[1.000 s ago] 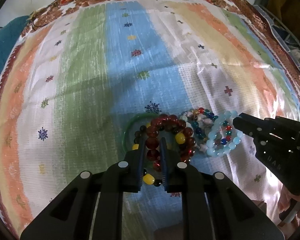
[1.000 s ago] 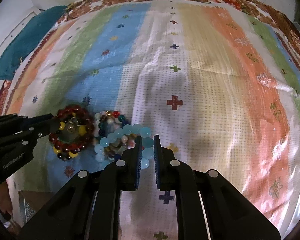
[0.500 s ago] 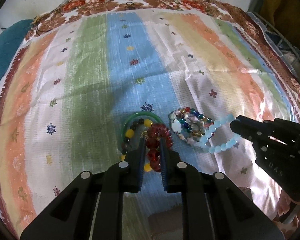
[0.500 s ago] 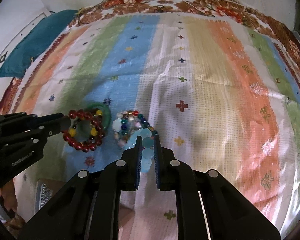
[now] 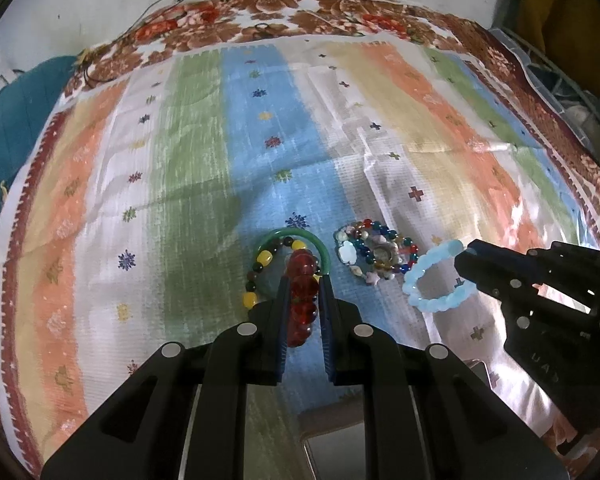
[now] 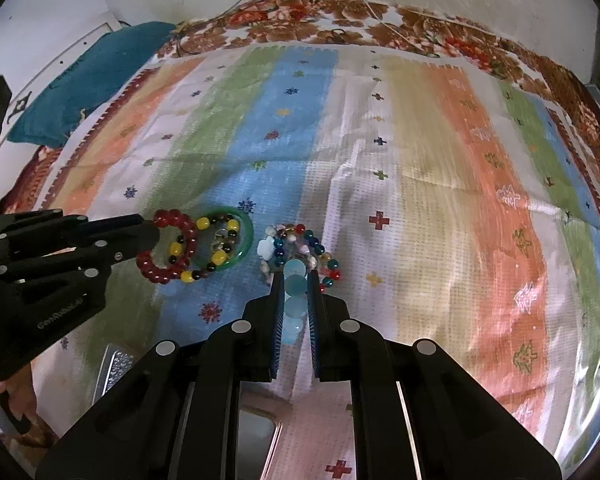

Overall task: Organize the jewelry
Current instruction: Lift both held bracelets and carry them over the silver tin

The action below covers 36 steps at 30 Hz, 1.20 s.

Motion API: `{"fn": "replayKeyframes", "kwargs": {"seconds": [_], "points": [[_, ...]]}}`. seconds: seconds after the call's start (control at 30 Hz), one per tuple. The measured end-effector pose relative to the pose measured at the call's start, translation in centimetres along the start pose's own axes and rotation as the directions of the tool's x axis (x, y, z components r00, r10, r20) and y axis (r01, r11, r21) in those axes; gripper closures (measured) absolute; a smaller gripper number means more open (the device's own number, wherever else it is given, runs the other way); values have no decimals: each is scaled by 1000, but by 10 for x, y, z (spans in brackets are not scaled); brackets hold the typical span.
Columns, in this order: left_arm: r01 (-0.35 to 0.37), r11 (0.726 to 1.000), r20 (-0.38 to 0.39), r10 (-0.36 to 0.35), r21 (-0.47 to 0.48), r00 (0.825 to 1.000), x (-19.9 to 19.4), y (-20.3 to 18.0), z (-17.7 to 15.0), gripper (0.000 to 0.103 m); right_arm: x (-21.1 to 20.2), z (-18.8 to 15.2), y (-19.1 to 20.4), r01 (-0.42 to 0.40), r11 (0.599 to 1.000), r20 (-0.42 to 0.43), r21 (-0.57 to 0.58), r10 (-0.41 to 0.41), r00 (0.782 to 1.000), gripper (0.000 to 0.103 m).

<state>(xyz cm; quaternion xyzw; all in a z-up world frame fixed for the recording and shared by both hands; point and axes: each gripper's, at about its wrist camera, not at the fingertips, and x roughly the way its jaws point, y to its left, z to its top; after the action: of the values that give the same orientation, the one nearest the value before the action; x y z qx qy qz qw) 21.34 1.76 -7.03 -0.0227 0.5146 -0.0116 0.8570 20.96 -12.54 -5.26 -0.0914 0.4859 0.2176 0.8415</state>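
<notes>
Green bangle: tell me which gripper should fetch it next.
Left. The left gripper sits right over the green bangle, while the right gripper is beyond the mixed-bead pile. But both are shut on bracelets, red and pale blue.

A bed [image 5: 204, 168] carries everything, covered by a striped cloth [image 6: 440, 184] in green, blue, white, yellow and orange bands with small cross and flower marks, over a brown floral sheet [image 5: 340, 16] showing along the far edge. A teal pillow [image 6: 88, 84] lies at the far left corner. On the blue band rest a green bangle [image 5: 320, 246], a yellow-and-dark bead bracelet [image 5: 260, 264] inside it, and just beside them a heap of multicoloured bead bracelets [image 5: 376, 252].
</notes>
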Motion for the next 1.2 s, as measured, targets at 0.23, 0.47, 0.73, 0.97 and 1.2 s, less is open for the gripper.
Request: {"fn": "replayKeyframes", "kwargs": {"seconds": [0.23,0.47,0.73,0.97,1.2], "points": [[19,1000,26,-20,9,999,-13,-7,0,90,-14,-4,2,-3,1000,26,-13,3,1000,91],[63,998,45,-62,-11,997,-27,-9,-5,90,-31,-5,1,-28,1000,67,6,28,997,91],[77,997,81,-75,-19,994,-47,-10,-15,90,-50,-11,4,-34,999,105,-1,34,994,91],[70,998,97,-69,-7,993,-59,-15,-26,90,-62,-18,13,-43,999,133,-26,46,990,91],[80,997,126,-79,1,989,-74,-19,-35,90,-77,-26,20,-56,998,159,-35,61,985,91]]}}
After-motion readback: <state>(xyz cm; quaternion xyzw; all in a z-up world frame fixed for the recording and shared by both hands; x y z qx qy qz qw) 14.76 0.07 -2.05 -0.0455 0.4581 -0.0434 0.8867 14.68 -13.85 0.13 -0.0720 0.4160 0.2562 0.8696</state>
